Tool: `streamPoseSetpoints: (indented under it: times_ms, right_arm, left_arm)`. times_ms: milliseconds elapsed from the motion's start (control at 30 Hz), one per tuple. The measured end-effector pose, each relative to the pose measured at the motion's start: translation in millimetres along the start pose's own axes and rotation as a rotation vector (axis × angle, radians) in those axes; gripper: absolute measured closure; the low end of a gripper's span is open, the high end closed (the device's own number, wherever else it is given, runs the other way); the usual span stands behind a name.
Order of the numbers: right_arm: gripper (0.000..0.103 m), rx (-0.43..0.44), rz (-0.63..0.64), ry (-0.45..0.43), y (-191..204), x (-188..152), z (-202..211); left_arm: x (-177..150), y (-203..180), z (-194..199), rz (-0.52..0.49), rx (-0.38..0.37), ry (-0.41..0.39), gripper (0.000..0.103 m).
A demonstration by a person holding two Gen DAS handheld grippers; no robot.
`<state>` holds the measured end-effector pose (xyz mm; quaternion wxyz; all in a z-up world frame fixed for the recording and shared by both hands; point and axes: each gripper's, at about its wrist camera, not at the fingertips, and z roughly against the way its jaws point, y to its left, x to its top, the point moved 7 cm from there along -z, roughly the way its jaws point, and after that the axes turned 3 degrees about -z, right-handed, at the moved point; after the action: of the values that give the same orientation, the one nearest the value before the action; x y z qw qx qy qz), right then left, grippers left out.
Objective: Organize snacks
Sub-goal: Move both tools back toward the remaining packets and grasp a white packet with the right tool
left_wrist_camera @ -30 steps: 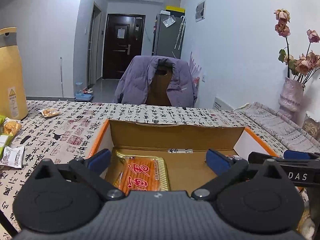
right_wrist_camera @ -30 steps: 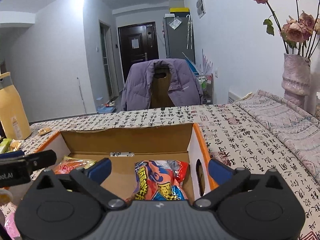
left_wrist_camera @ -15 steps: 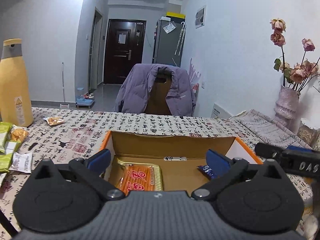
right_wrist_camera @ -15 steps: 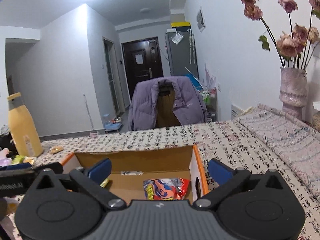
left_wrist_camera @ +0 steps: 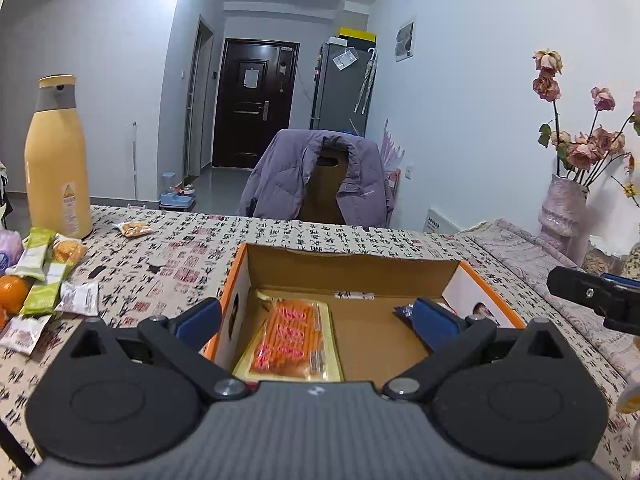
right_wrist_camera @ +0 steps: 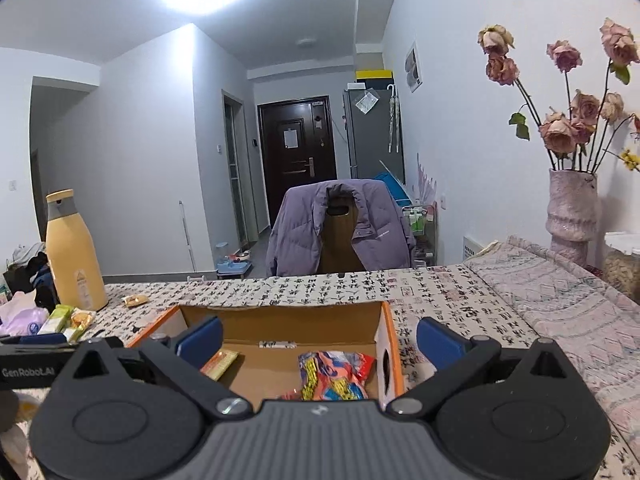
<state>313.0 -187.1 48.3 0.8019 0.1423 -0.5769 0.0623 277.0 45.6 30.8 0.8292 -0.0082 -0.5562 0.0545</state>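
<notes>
Both grippers, left [left_wrist_camera: 316, 314] and right [right_wrist_camera: 318, 338], were spread and empty above the box [left_wrist_camera: 352, 256]. Step judged: between placements. Next: fetch loose snacks [left_wrist_camera: 44, 276] left of the box.

The right tongs [right_wrist_camera: 318, 338] gape empty above an open orange-edged cardboard box [right_wrist_camera: 386, 344] holding a red-and-blue crinkled snack bag [right_wrist_camera: 334, 374] on the worktop [right_wrist_camera: 440, 292].
</notes>
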Motion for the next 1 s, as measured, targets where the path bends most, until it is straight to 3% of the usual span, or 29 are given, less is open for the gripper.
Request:
streamPoseSetpoints:
  times_ms: [267,600,1000]
  right_arm:
    - [0.000,-0.033,0.033,0.032,-13,-26,31]
    - [0.000,-0.095,0.065,0.147,-45,-75,55]
    - [0.000,-0.133,0.063,0.330,-76,-132,45]
  left_arm:
    - [-22,0,34,-0.004,-0.010,0.005,0.000]
    - [-64,5,56,-0.012,-0.013,0.063,0.000]
    - [-103,13,73,-0.037,-0.025,0.117,0.000]
